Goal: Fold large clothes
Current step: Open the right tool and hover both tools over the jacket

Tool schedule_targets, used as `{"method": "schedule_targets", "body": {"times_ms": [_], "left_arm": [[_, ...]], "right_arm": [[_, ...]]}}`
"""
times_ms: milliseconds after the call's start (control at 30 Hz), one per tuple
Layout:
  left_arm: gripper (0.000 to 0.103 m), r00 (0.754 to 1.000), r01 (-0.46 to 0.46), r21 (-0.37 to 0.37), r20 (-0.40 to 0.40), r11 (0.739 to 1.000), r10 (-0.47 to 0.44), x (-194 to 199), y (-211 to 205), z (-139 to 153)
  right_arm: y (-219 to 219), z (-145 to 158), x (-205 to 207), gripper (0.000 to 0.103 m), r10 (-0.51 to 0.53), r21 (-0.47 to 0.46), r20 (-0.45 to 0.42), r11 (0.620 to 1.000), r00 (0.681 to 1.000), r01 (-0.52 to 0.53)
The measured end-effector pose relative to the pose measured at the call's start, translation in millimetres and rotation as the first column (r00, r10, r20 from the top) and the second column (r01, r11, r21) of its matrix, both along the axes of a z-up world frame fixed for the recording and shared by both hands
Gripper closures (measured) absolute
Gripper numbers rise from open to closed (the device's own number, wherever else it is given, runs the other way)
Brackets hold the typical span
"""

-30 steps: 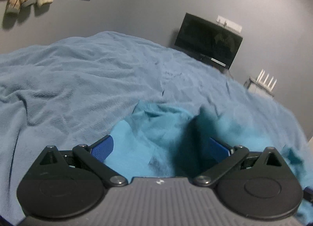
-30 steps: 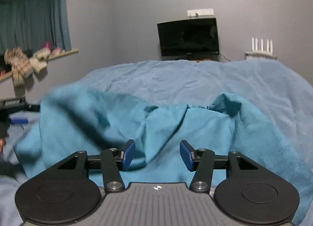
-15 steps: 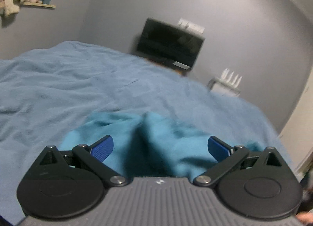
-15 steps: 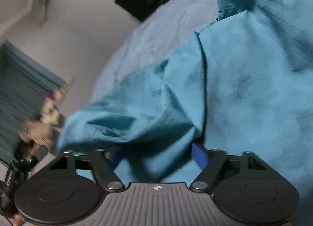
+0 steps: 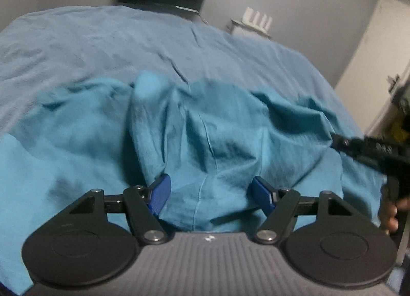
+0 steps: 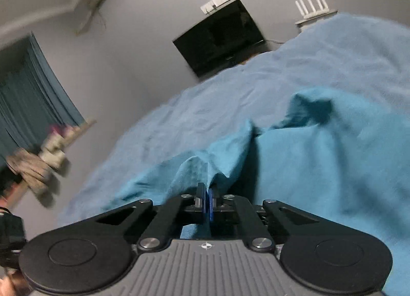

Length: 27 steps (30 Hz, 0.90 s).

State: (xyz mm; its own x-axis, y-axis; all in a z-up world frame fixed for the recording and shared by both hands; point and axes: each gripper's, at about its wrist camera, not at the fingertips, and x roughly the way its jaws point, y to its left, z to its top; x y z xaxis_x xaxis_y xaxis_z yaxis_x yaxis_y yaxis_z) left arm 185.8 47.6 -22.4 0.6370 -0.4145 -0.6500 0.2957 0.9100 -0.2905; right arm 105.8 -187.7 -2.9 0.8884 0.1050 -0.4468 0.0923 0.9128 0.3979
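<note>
Blue pads of the right gripper are closing on a pinch of the teal garment; the left gripper is closing around a bunched ridge, not yet gripping. Garment lies crumpled on the bed; no fold made yet, all folding remains.

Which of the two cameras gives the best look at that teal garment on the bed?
The left wrist view: the teal garment fills the middle, its folds and a seam visible, bunched between the left gripper, whose jaws are closing. The right wrist view shows only one side of it and the fold pinched in the right gripper.
</note>
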Motion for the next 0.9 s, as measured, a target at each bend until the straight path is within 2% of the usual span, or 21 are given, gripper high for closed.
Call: {"method": "schedule_targets", "body": {"times_ms": [33,67,100,167,267,367,500,567,600,700,800,900], "left_arm": [[0.032,1.000,0.012,0.021,-0.018,1.000,-0.011,0,-5,-5],[0.032,0.999,0.019,0.043,-0.033,0.999,-0.018,0,-8,-10],[0.032,0.999,0.028,0.058,-0.044,0.998,-0.025,0,-11,-14],[0.032,0.998,0.032,0.067,-0.056,0.997,-0.029,1,-12,-20],[0.032,0.998,0.029,0.064,-0.058,0.998,-0.025,2,-11,-24],[0.032,0.998,0.028,0.072,-0.061,0.997,-0.023,4,-13,-28],[0.032,0.998,0.025,0.088,-0.062,0.996,-0.020,6,-14,-34],[0.031,0.997,0.039,0.112,-0.063,0.993,-0.032,7,-18,-36],[0.031,0.997,0.045,0.122,-0.064,0.991,-0.037,8,-20,-38],[0.030,0.998,0.045,0.141,-0.055,0.989,-0.037,9,-22,-40],[0.030,0.998,0.042,0.134,-0.058,0.990,-0.035,11,-21,-41],[0.030,0.998,0.044,0.138,-0.056,0.990,-0.036,11,-21,-41]], "right_arm": [[2,-1,1,0.080,-0.028,-0.056,-0.047,0.998,0.998,0.026],[5,-3,1,0.072,-0.066,-0.109,-0.079,0.992,0.995,0.058],[8,-3,-2,0.062,-0.097,-0.142,-0.075,0.986,0.992,0.085],[21,1,-12,0.058,-0.091,-0.242,-0.005,0.966,0.996,0.087],[45,8,-16,0.057,-0.012,-0.371,0.085,0.928,0.996,0.043],[65,10,-10,0.051,0.061,-0.460,0.092,0.888,0.994,-0.012],[76,-7,7,0.050,0.134,-0.476,-0.057,0.868,0.989,-0.145],[73,-22,13,0.053,0.098,-0.504,-0.150,0.849,0.984,-0.161],[69,-27,15,0.056,0.087,-0.490,-0.179,0.856,0.980,-0.166],[62,-24,7,0.055,0.070,-0.457,-0.143,0.880,0.987,-0.128],[71,-7,-8,0.046,0.128,-0.479,-0.030,0.869,0.991,-0.127],[87,2,-14,0.043,0.211,-0.498,0.001,0.848,0.978,-0.182]]}}
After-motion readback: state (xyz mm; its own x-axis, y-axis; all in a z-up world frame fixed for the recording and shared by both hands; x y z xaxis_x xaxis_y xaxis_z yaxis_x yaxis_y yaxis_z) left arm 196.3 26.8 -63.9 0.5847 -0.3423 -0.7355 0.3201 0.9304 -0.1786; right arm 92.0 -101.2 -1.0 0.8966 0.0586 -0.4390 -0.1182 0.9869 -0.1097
